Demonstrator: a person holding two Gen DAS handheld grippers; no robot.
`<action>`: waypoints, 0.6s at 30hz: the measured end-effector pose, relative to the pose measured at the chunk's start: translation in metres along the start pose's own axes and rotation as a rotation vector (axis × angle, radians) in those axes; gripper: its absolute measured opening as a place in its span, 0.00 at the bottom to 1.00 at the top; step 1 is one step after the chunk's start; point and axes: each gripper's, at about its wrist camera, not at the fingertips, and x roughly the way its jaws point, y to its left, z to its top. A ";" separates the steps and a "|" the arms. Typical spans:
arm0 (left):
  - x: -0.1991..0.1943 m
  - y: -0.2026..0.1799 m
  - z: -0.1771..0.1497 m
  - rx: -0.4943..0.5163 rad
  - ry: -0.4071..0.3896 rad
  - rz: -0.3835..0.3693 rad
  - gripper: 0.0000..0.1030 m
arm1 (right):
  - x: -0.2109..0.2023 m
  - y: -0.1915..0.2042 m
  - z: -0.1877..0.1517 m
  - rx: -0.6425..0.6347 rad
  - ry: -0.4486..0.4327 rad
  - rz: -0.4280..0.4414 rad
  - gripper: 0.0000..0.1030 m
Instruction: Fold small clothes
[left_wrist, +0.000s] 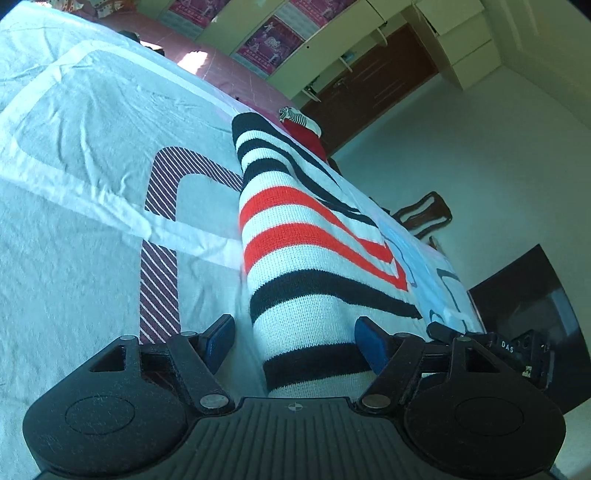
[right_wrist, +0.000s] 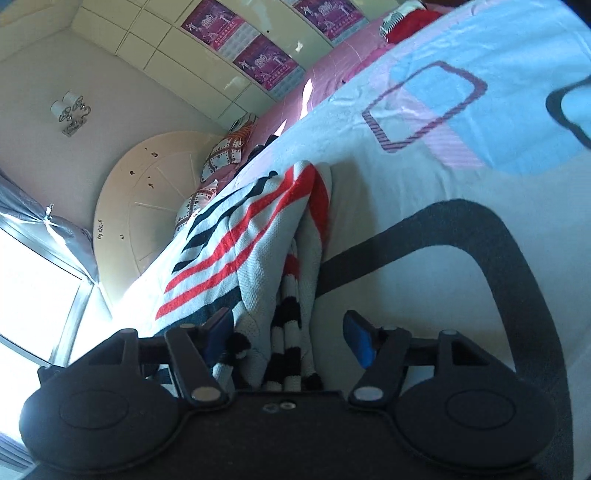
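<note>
Striped knit garment (left_wrist: 295, 236) lies partly folded on the bed sheet (left_wrist: 85, 155), between the wide, empty jaws of left gripper (left_wrist: 295, 339) and right gripper (right_wrist: 291, 339); loose layers likely slump, spoiling the fold.

You have a pale bedsheet (left_wrist: 92, 229) with striped rounded-rectangle prints under everything — beyond it a pink cover (right_wrist: 332, 70), patterned pillows (right_wrist: 225, 151) against a round headboard (right_wrist: 147, 206), and purple posters (right_wrist: 266, 62) on cream cupboards (left_wrist: 465, 40).
</note>
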 end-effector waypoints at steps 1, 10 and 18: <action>0.000 0.005 0.001 -0.035 -0.004 -0.015 0.69 | 0.001 -0.005 0.001 0.033 0.005 0.023 0.64; -0.017 -0.034 0.020 0.129 -0.117 0.109 0.69 | -0.016 0.065 -0.003 -0.312 -0.170 -0.034 0.19; 0.008 -0.016 0.015 0.053 0.006 0.079 0.70 | 0.000 0.021 0.013 -0.082 -0.065 -0.015 0.61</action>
